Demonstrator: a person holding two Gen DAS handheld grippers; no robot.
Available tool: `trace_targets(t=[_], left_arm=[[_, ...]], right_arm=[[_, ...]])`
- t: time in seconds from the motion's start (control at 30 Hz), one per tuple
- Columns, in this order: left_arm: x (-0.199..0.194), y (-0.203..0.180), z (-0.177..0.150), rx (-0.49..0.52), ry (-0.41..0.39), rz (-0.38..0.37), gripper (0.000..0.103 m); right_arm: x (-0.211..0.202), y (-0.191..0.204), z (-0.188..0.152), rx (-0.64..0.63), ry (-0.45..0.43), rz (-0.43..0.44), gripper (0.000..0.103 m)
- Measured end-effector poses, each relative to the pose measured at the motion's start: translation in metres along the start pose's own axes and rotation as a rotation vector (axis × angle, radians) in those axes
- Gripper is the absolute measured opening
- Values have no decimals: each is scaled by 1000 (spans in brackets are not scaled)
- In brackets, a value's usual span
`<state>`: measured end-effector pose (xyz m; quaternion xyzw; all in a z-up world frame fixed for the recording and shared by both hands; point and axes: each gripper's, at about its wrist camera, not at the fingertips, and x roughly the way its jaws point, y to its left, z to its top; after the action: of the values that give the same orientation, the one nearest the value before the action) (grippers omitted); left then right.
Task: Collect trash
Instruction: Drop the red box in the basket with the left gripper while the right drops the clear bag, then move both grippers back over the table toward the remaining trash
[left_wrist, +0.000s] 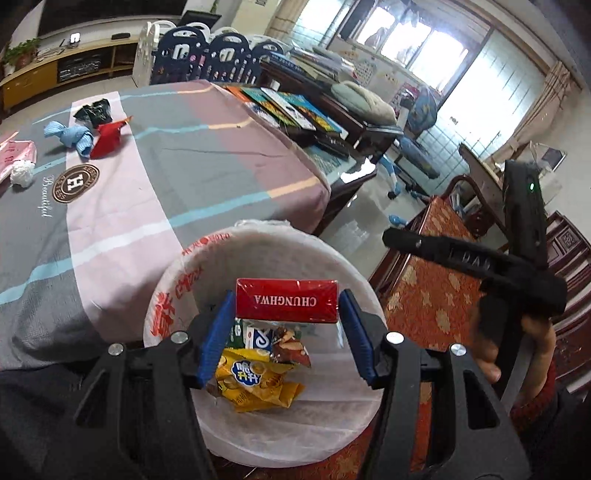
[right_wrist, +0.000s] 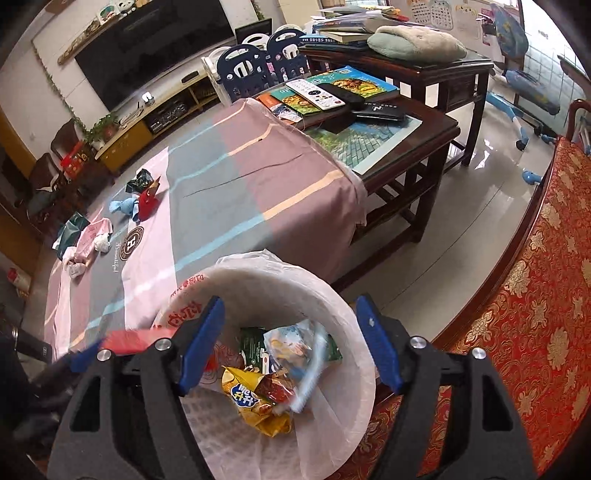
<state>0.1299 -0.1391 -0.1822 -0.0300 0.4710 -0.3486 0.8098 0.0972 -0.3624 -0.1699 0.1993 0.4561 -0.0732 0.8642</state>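
trash bin (left_wrist: 192, 280) beside clothed table (left_wrist: 221, 155); left hand-held gripper (left_wrist: 287, 306) holds red box (left_wrist: 287, 300), right (right_wrist: 290, 343) wide.

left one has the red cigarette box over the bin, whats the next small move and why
Probably open the left hand-held gripper and let the red cigarette box drop. It is pinched between the blue fingers directly above the lined trash bin, where snack wrappers already lie, so no further travel seems needed.
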Motion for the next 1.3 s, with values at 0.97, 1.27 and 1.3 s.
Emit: trace_targets(t=[0.97,1.27,1.3], left_arm=[[-68,95,-4,-266,-258,636,96],[-75,113,-6,-286,-274,702,96],[-78,117,-6,-295,-282,715,97]], right_arm=[[21,52,-21,-116,59,35,77],[31,65,-24,-129,81,38,78],[33,68,-24,-133,83,41,78]])
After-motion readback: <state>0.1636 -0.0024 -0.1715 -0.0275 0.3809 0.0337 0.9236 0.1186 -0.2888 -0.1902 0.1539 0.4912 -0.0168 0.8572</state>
